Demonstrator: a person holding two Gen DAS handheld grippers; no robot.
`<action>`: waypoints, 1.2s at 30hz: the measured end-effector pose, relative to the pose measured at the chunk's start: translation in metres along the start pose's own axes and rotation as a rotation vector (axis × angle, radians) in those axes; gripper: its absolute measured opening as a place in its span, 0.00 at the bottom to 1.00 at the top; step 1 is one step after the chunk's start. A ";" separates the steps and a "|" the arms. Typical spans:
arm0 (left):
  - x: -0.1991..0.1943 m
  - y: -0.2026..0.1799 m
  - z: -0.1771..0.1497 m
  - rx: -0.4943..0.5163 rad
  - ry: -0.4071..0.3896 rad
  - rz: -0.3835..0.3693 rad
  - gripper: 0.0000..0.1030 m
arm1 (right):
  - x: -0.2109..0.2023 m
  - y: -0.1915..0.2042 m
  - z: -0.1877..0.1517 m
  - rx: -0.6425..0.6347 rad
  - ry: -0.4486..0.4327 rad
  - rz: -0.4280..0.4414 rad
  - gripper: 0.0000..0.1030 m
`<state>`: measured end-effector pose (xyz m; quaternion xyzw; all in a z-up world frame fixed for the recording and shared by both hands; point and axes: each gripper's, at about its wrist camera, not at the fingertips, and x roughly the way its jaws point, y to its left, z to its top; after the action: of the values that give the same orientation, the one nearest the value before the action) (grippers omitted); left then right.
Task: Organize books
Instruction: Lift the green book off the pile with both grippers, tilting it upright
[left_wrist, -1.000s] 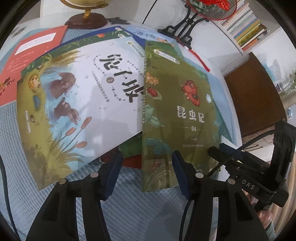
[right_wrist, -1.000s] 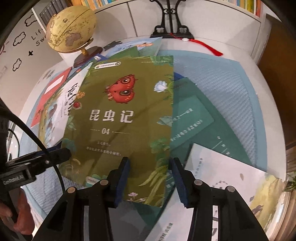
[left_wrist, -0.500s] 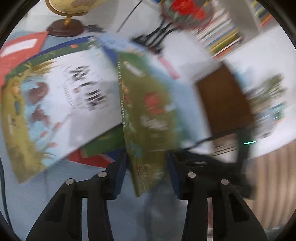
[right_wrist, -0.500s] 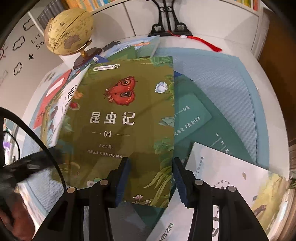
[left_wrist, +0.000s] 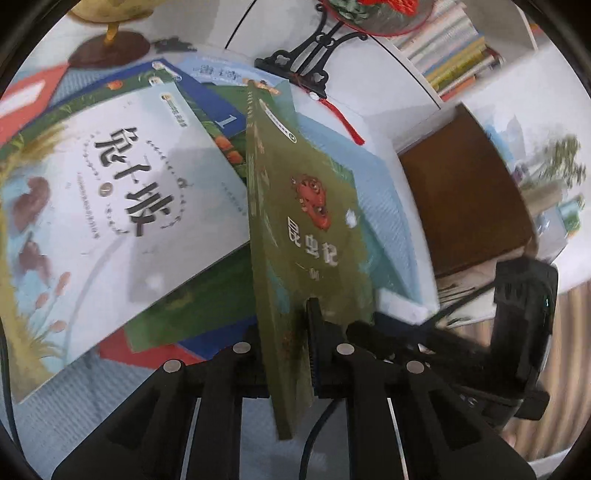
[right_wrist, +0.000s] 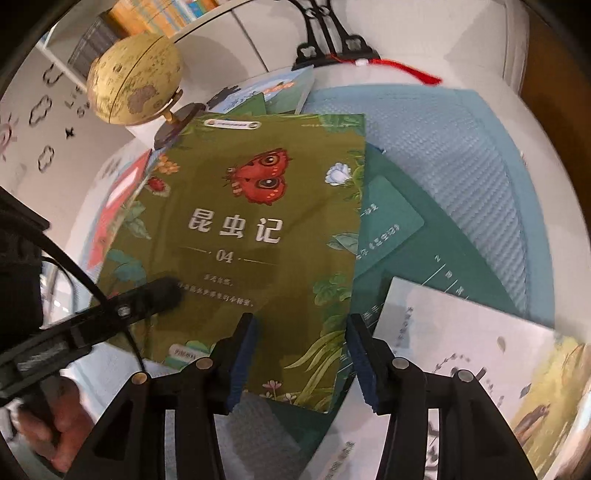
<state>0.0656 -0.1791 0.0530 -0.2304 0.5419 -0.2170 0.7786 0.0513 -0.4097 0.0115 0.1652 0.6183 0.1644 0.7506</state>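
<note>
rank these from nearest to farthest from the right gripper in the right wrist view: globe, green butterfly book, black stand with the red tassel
1. green butterfly book: its near edge lies between the fingers of the open right gripper.
2. globe: upper left, past the book's far left corner.
3. black stand: top centre, at the far edge of the table, red tassel trailing to its right.

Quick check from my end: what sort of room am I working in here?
Probably a child's study or reading corner: a globe stands by packed bookshelves, and illustrated children's books are spread over a white table.
</note>
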 end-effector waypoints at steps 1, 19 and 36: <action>-0.002 0.002 0.004 -0.039 0.005 -0.050 0.09 | -0.006 -0.004 0.003 0.034 -0.005 0.061 0.55; 0.005 0.031 0.026 -0.268 0.075 -0.269 0.09 | 0.020 -0.073 -0.005 0.490 -0.039 0.526 0.25; -0.016 0.038 -0.023 -0.085 0.143 -0.096 0.18 | -0.031 -0.060 -0.051 0.357 -0.011 0.310 0.12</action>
<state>0.0421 -0.1416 0.0354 -0.2729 0.5934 -0.2466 0.7160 -0.0021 -0.4747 0.0021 0.3893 0.6006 0.1645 0.6788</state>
